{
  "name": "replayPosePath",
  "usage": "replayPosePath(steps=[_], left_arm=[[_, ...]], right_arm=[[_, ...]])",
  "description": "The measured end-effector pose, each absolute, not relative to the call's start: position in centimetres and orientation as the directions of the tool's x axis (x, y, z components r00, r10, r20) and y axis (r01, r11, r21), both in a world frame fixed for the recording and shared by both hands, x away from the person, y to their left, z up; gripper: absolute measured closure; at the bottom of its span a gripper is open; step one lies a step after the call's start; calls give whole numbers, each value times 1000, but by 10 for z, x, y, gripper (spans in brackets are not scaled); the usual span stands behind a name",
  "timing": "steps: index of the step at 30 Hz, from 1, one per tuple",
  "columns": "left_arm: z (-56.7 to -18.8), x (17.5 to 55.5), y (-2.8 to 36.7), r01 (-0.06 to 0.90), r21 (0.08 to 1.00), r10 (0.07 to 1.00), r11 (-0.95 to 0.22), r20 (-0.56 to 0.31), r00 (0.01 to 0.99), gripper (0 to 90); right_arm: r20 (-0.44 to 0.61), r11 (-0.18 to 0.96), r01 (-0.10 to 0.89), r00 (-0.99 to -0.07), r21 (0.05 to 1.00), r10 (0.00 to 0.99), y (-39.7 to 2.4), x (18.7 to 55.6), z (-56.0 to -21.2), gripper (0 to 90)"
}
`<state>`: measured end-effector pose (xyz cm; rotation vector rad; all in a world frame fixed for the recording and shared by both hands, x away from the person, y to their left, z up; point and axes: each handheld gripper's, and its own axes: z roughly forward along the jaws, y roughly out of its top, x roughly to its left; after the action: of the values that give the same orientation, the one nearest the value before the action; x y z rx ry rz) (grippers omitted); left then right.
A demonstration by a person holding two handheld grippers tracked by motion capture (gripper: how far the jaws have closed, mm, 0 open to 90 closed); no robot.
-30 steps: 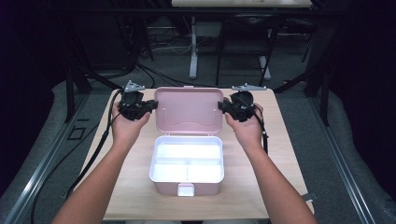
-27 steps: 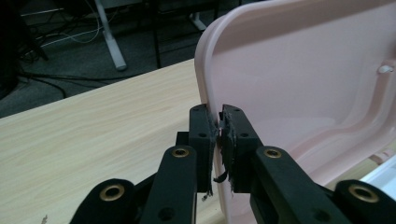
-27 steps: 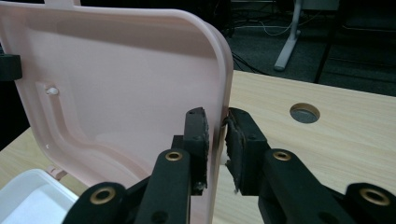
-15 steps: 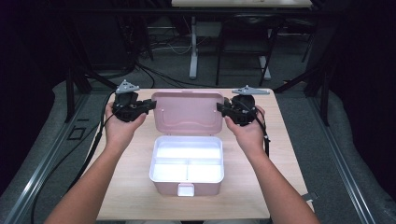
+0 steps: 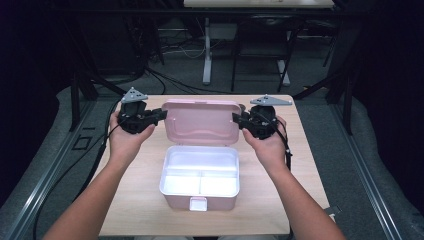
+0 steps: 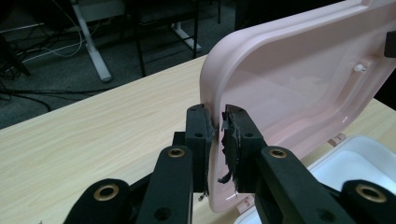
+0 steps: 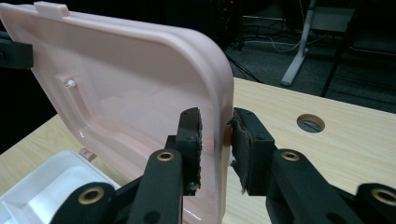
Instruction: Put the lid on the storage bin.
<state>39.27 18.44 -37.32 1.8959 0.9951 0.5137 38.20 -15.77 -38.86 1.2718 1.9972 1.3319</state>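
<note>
At mid-table the pink box [image 5: 199, 181] sat open, white compartments empty, no writing legible. Its raised lid [image 5: 202, 121] stood between both loosening claws, left gripper [image 5: 159, 116] and right gripper [image 5: 239, 120], pads slightly parted from its edges.

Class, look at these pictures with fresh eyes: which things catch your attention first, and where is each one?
The pink lid stands raised at the back of the open box, mid-table. The left tongs and right tongs sit astride its two side edges; both have just been opening, and a small gap shows beside the rim. The box's white inside, split into compartments, gleams brightly on the pale wooden table.
</note>
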Motion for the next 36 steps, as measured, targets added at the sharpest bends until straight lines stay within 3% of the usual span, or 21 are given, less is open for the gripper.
replayPosePath(steps=[12,22,36], left_arm=[[-369,380,185,411,863,775,-295,-36,631,783],[-367,362,185,383,859,733,-340,-13,680,706],[-377,344,190,381,857,722,-346,-16,692,686]], right_arm=[[111,146,422,-526,895,843,-155,365,-385,714],[96,175,414,-557,893,825,-160,343,-384,640],[95,189,417,-573,889,814,-167,330,-392,657]])
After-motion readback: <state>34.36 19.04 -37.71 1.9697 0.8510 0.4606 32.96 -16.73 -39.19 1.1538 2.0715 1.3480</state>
